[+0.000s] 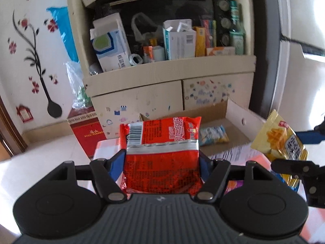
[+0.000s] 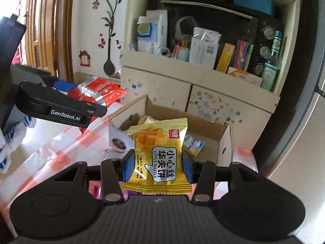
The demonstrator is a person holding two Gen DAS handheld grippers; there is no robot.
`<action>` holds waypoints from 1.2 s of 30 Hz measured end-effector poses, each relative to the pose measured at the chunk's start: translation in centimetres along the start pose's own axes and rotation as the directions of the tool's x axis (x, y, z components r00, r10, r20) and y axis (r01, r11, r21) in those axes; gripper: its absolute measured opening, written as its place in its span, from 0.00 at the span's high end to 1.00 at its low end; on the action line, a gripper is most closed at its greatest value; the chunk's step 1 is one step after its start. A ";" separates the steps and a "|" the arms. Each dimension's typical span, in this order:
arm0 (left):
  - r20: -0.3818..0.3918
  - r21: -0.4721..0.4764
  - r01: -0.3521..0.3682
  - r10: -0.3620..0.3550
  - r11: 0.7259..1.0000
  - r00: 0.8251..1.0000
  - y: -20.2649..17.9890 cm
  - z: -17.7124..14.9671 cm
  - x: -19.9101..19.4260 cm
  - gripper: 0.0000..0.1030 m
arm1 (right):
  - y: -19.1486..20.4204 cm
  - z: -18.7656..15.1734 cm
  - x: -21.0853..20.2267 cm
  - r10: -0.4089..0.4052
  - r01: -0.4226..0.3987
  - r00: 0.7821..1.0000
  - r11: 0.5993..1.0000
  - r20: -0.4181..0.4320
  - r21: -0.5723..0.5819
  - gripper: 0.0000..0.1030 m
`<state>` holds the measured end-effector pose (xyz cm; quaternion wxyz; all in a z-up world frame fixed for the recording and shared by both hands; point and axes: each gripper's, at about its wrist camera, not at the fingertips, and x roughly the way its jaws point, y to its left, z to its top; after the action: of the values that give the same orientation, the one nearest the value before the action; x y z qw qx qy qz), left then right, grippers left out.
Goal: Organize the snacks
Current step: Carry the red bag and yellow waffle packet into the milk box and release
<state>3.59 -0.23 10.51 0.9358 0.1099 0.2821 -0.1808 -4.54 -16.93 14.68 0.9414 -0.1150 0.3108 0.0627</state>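
My left gripper (image 1: 161, 160) is shut on a red snack packet (image 1: 162, 152), held above the table; the same red snack packet (image 2: 97, 93) shows at the left of the right wrist view. My right gripper (image 2: 158, 166) is shut on a yellow waffle packet (image 2: 158, 152), which also appears as the yellow waffle packet (image 1: 282, 140) at the right of the left wrist view. Ahead stands an open cardboard box (image 2: 224, 142) holding a blue and yellow snack packet (image 1: 213, 135) and other packets; the cardboard box (image 1: 241, 116) lies beyond both grippers.
A table under a red and white checked cloth (image 2: 67, 146) carries the box. Behind stands a cream cabinet (image 1: 166, 71) whose shelf is crowded with boxes and bottles. A red carton (image 1: 89, 130) stands on the floor at the left. A wooden door (image 2: 46, 30) is at far left.
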 end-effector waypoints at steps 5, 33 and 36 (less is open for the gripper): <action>-0.003 -0.056 -0.005 0.005 0.998 1.000 0.0 1.2 2.1 0.32 | -2.3 1.3 1.1 -0.033 0.032 0.999 0.999 0.035 0.023 0.47; -0.054 -0.015 0.053 -0.053 0.999 0.997 -3.0 3.9 10.9 0.14 | -10.5 3.7 9.9 -0.085 0.077 0.996 0.943 0.009 0.325 0.20; -0.061 -0.002 0.077 -0.077 0.997 0.995 -2.7 3.4 10.2 0.14 | -10.4 3.6 9.5 -0.075 0.071 0.997 0.951 0.003 0.300 0.20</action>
<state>12.10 -6.59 7.19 0.9191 0.1047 0.3144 -0.2133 7.12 -25.57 13.66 0.9519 0.0180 0.3053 -0.0192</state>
